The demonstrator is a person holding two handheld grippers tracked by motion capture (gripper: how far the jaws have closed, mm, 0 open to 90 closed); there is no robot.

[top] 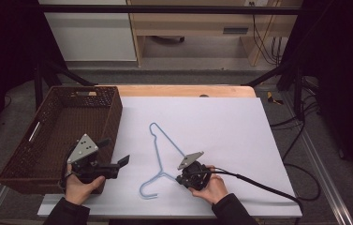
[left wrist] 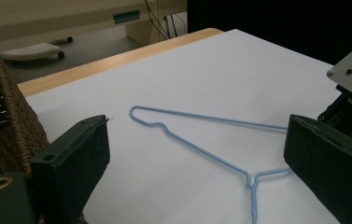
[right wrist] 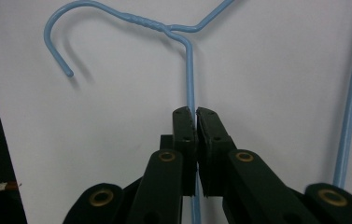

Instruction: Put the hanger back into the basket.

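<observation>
A light-blue wire hanger (top: 157,152) lies flat on the white sheet (top: 221,126), its hook toward the near edge. My right gripper (top: 182,179) is at the hanger's right side, shut on one of its wires. In the right gripper view the jaws (right wrist: 195,112) pinch the thin blue wire (right wrist: 188,70) just below the twisted neck. My left gripper (top: 114,151) is held open beside the basket, left of the hanger and clear of it. The left gripper view has the hanger (left wrist: 206,152) between its wide-apart jaws (left wrist: 199,140), farther off.
A dark brown wicker basket (top: 113,117) stands at the table's left, close to my left gripper, and its wall (left wrist: 5,135) appears in the left gripper view. A black cable (top: 258,185) trails right from the right gripper. The wooden table edge (top: 183,90) runs along the back.
</observation>
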